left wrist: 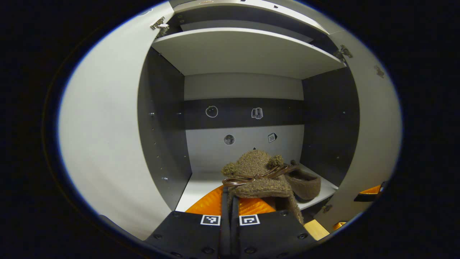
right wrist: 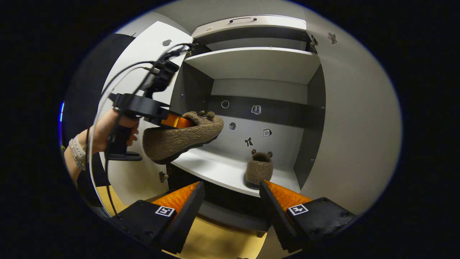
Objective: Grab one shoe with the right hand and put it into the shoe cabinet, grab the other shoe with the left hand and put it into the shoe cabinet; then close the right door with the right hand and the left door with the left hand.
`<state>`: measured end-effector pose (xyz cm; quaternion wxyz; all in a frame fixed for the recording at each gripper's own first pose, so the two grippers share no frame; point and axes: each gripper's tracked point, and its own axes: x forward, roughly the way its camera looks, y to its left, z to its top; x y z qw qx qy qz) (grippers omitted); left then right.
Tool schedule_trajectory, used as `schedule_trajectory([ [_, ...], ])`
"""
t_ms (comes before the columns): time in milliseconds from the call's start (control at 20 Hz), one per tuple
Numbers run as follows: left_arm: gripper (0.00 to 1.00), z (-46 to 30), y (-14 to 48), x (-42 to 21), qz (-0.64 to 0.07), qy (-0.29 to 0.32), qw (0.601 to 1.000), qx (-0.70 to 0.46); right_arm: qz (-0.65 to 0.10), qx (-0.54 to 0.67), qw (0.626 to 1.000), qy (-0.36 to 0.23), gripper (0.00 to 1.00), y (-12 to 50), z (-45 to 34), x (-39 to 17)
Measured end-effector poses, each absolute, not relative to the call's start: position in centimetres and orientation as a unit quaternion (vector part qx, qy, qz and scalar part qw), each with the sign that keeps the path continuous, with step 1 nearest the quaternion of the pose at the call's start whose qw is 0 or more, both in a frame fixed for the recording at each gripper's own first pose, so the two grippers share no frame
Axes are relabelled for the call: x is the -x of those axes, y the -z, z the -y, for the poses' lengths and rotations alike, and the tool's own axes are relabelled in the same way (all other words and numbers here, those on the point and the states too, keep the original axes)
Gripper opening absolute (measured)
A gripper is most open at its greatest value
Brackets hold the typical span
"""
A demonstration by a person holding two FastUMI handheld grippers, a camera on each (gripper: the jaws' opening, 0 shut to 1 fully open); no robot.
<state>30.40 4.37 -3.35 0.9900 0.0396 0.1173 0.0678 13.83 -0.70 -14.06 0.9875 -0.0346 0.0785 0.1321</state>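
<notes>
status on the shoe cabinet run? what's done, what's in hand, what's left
Done: one shoe sits on the cabinet shelf, and the right gripper hangs in front of it, jaws open, holding nothing.
In hand: the left gripper has its jaws shut on the second shoe, held in the air at the cabinet opening.
Left: set that shoe down, then close the right door and the left door; both stand open.

The left tongs (left wrist: 230, 201) are seen closed, both fingers pressed together on a held slipper (left wrist: 260, 176), and are raised and pointed forward. In the right gripper view they (right wrist: 172, 121) are gripped by a hand (right wrist: 115, 131) with a banded wrist. The right tongs (right wrist: 231, 190) are held lower, fingers spread wide apart, nothing between them.
</notes>
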Motion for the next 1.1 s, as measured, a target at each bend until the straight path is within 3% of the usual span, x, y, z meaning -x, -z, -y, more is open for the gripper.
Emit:
schedule_trajectory([
  [350, 0.05, -6.8, 8.0, -40.5, -0.181, -0.065, 0.981, -0.025, -0.067, 0.039, 0.987, -0.140, 0.98, 13.0, 0.9, -14.5],
  [700, 0.07, -8.3, 12.9, -44.0, -0.248, -0.097, 0.963, -0.052, -0.083, 0.024, 0.988, -0.124, 0.98, 13.5, 2.0, -14.4],
  [850, 0.27, -8.1, 13.4, -44.3, -0.255, -0.096, 0.960, -0.060, -0.078, 0.018, 0.988, -0.131, 0.98, 13.2, 1.7, -14.2],
  [900, 0.30, -8.4, 13.0, -44.1, -0.251, -0.103, 0.960, -0.072, -0.076, 0.019, 0.988, -0.132, 0.98, 13.2, 1.6, -14.2],
  [1100, 0.78, -9.2, 11.5, -41.9, -0.237, -0.111, 0.961, -0.095, -0.065, 0.013, 0.988, -0.137, 0.98, 12.4, 1.3, -13.9],
])
